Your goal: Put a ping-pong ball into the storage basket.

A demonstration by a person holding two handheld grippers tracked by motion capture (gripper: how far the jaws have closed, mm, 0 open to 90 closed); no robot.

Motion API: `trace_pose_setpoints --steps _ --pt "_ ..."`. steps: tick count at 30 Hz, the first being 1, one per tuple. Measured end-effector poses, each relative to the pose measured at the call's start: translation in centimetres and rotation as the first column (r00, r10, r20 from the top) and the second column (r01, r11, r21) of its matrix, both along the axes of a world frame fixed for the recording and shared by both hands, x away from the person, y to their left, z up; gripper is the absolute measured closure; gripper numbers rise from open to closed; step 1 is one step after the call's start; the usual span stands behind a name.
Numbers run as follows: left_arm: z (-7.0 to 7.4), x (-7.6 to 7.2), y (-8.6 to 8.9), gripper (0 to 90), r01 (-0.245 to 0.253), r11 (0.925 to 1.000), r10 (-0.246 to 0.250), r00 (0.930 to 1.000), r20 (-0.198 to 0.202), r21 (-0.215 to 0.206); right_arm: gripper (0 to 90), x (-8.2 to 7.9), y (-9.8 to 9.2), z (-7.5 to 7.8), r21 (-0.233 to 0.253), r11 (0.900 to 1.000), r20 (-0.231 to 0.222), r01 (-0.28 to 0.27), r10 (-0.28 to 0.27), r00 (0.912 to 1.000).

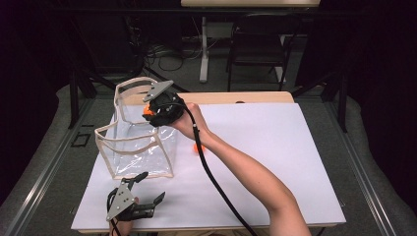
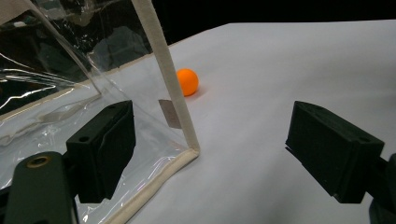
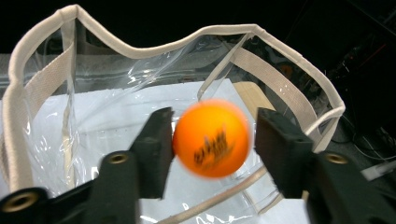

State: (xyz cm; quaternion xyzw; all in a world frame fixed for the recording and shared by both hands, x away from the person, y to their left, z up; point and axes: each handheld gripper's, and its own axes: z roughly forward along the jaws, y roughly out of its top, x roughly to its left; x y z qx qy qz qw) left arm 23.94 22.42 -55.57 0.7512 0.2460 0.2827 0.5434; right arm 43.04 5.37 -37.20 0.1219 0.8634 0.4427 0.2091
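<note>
An orange ball (image 3: 212, 138) with dark print on it sits between the two jaws of the right claw (image 3: 212, 144), above the open mouth of a clear plastic bag (image 3: 116, 107) with cream fabric trim. In the right gripper view the ball is blurred, the left jaw touches it and a narrow gap shows at the right jaw, so I cannot tell whether the ball is gripped or let go. In the high view the right claw (image 1: 151, 112) hangs over the top rim of the bag (image 1: 137, 142), with a spot of orange at its tip. The person's right forearm (image 1: 246, 172) reaches in from the bottom edge and runs diagonally up and left across the white table (image 1: 275, 147); the hand is wrapped around the gripper body, and the black cable (image 1: 211, 172) trails back along the arm.

A second orange ball (image 2: 187, 81) lies on the table just beside the bag's right side, near a cream corner seam (image 2: 175, 93).

The left claw (image 1: 142, 187) rests low at the near edge of the table, just in front of the bag's near bottom corner. Its jaws stand wide apart with nothing between them; in the left gripper view (image 2: 210, 149) they frame that bottom corner.
</note>
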Motion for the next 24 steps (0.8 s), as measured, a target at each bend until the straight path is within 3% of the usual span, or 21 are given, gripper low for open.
trace_pose_setpoints --steps 4,9,15,24 --pt "0.0 0.0 0.0 15.6 0.001 1.0 -0.001 1.0 0.0 0.001 28.3 0.2 -0.4 0.1 0.036 0.999 -0.02 0.027 -0.027 0.9994" --pt "0.0 0.0 0.0 15.5 0.0 1.0 0.0 1.0 -0.001 0.001 15.0 0.5 -1.4 0.5 0.09 0.996 -0.066 0.02 -0.014 0.9977" --pt "0.0 0.0 0.0 15.6 0.001 1.0 -0.001 1.0 0.0 0.002 10.1 0.7 -2.5 0.9 0.122 0.993 -0.096 0.006 0.005 0.9953" --pt "0.0 0.0 0.0 15.6 0.002 1.0 -0.002 1.0 0.0 0.002 7.1 0.6 -3.7 0.8 0.116 0.993 -0.118 -0.002 0.015 0.9929"
